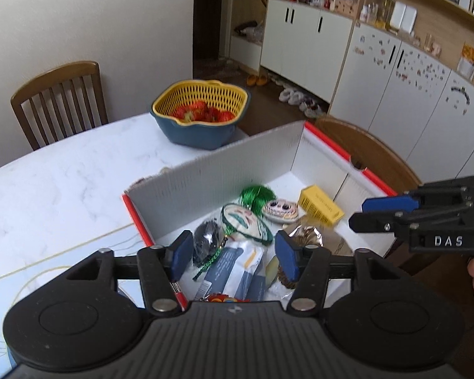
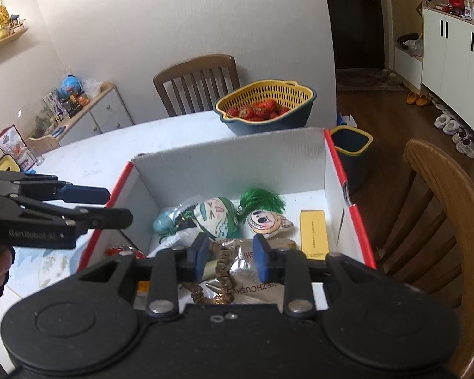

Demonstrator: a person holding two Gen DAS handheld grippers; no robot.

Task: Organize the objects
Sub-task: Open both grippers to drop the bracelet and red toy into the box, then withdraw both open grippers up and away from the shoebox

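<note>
A white cardboard box (image 1: 224,170) with red edges stands open on the table. In it lie a yellow carton (image 1: 320,205), a green tassel (image 1: 256,195), an embroidered sachet (image 1: 243,221), a cartoon-face pouch (image 1: 279,210), a black bundle (image 1: 205,240), blue-and-white packets (image 1: 233,268) and a foil packet (image 2: 243,252). My left gripper (image 1: 233,254) hangs open over the packets, its pads clear of them. My right gripper (image 2: 232,254) is open above the foil packet, and a brown coiled cord (image 2: 224,271) lies between its pads, close to the left one. Each gripper shows side-on in the other's view.
A yellow-and-blue basket of strawberries (image 1: 202,110) sits on the white marble table (image 1: 63,173) beyond the box. Wooden chairs stand at the far side (image 1: 60,94) and to the right (image 2: 436,205). A dark bin (image 2: 352,148) stands on the floor behind the box.
</note>
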